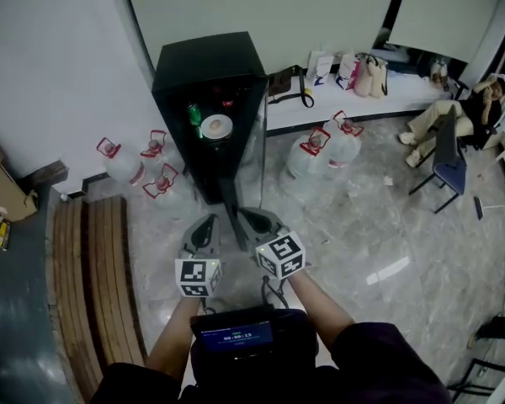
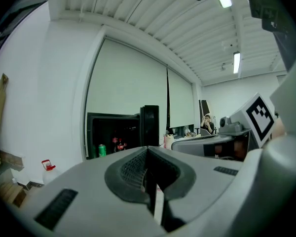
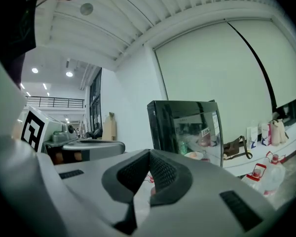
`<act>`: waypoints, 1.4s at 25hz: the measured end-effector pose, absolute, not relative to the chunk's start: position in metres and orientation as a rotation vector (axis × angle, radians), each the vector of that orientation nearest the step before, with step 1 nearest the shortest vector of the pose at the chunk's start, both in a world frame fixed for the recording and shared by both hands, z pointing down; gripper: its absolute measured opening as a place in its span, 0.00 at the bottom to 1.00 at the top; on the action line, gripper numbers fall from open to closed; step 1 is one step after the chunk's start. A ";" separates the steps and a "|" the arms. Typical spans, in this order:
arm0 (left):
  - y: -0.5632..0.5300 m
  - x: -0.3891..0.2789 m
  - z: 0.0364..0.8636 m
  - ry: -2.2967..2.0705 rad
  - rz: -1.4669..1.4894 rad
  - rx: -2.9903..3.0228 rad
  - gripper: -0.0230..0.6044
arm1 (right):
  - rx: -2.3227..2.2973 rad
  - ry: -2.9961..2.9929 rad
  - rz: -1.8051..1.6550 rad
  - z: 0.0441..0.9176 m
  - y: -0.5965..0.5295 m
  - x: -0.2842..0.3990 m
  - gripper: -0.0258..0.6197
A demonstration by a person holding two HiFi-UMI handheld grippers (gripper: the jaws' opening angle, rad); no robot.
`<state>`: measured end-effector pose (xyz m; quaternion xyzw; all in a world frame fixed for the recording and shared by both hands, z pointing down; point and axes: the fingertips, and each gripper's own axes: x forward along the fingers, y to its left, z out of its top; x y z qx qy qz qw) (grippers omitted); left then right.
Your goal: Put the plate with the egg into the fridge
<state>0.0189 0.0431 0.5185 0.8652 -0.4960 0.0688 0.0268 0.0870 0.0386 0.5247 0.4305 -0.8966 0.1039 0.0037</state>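
the white round plate with the egg (image 1: pixel 216 127) lies on a shelf inside the small black fridge (image 1: pixel 209 61), beside a green can (image 1: pixel 194 114); the glass door (image 1: pixel 251 154) stands open. clear water jugs (image 1: pixel 124 165) stand near both sides, with bare grey floor (image 1: pixel 345 225) in front. the left hand-held gripper (image 1: pixel 204 228) and the right hand-held gripper (image 1: pixel 251 222) both have their jaws together, empty. the door label is too small to read.

A: Where's the plate (image 1: pixel 216 127)?
B: Upper centre of the head view. It's white and round, lying flat inside the black fridge (image 1: pixel 206 55), which stands open on the floor.
A: And the egg (image 1: pixel 211 125)?
B: Pale, resting on the plate.
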 end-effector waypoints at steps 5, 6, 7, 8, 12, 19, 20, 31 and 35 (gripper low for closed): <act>0.034 -0.001 0.515 -1.574 0.194 2.647 0.05 | 1.301 -2.813 0.299 0.522 0.026 0.064 0.05; 0.033 -0.005 0.515 -1.581 0.195 2.643 0.05 | 1.301 -2.800 0.288 0.524 0.023 0.061 0.05; 0.033 -0.009 0.516 -1.588 0.195 2.637 0.05 | 1.305 -2.776 0.273 0.527 0.018 0.058 0.05; 0.032 -0.014 0.517 -1.595 0.194 2.631 0.05 | 1.313 -2.745 0.255 0.530 0.012 0.054 0.05; 0.034 -0.041 0.516 -1.627 0.187 2.606 0.05 | 1.351 -2.633 0.205 0.537 -0.023 0.030 0.05; 0.024 -0.111 0.524 -1.628 0.192 2.567 0.05 | 1.381 -2.621 0.094 0.512 -0.091 -0.046 0.05; 0.019 -0.121 0.524 -1.625 0.193 2.567 0.05 | 1.396 -2.632 0.095 0.508 -0.095 -0.053 0.05; -0.074 -0.170 0.491 -1.683 0.128 2.603 0.05 | 1.407 -2.766 0.134 0.486 -0.126 -0.093 0.05; -0.109 -0.166 0.481 -1.725 0.118 2.595 0.05 | 1.380 -2.805 0.125 0.482 -0.146 -0.092 0.05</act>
